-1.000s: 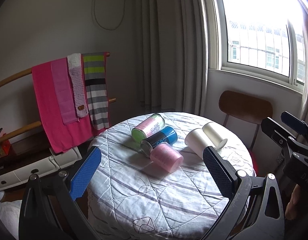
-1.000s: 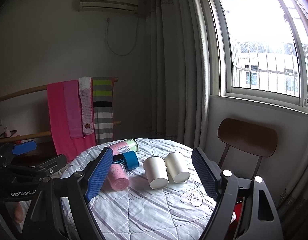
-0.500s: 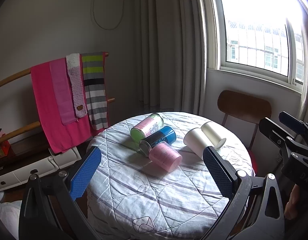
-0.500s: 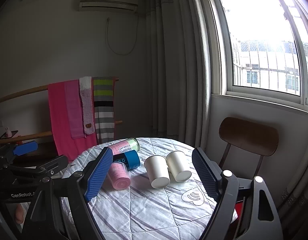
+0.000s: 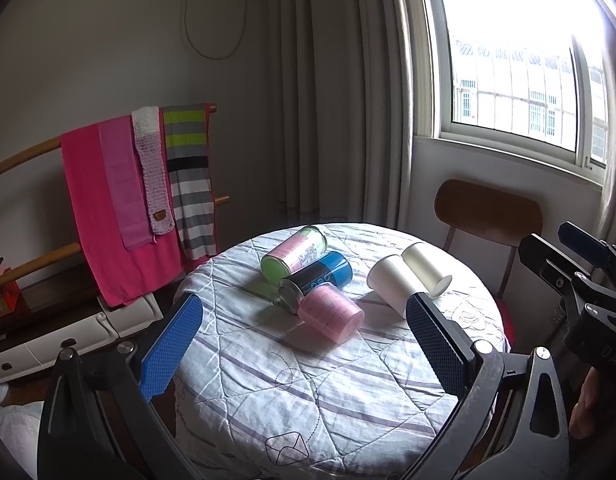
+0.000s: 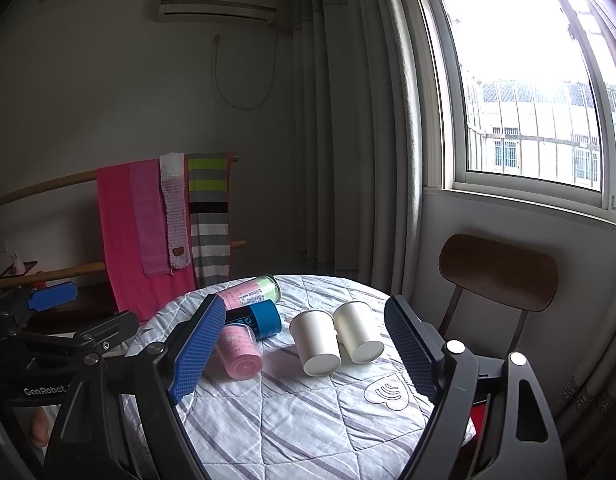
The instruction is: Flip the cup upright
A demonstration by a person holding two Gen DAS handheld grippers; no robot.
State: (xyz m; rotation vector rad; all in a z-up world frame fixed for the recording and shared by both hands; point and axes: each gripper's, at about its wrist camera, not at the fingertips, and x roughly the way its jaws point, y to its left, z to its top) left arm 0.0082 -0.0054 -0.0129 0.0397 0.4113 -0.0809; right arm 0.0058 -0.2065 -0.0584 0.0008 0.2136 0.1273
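Note:
Several cups lie on their sides on a round table with a quilted cloth (image 5: 316, 392): a pink cup (image 5: 331, 312), a blue-and-black cup (image 5: 316, 278), a pink-and-green cup (image 5: 294, 254) and two white cups (image 5: 392, 286) (image 5: 426, 268). They also show in the right wrist view: the pink cup (image 6: 240, 352), the white cups (image 6: 316, 342) (image 6: 358, 336). My left gripper (image 5: 304, 344) is open and empty, short of the cups. My right gripper (image 6: 302, 354) is open and empty, short of the white cups.
A wooden chair (image 5: 488, 208) stands behind the table under the window. A rail with pink and striped towels (image 5: 136, 184) hangs to the left. A white low unit (image 5: 68, 332) sits on the floor at left. Curtains (image 5: 340, 100) hang behind.
Both views have shifted only slightly; the cups sit a little lower and closer in the right wrist view. Both grippers stay open. No cup has moved.

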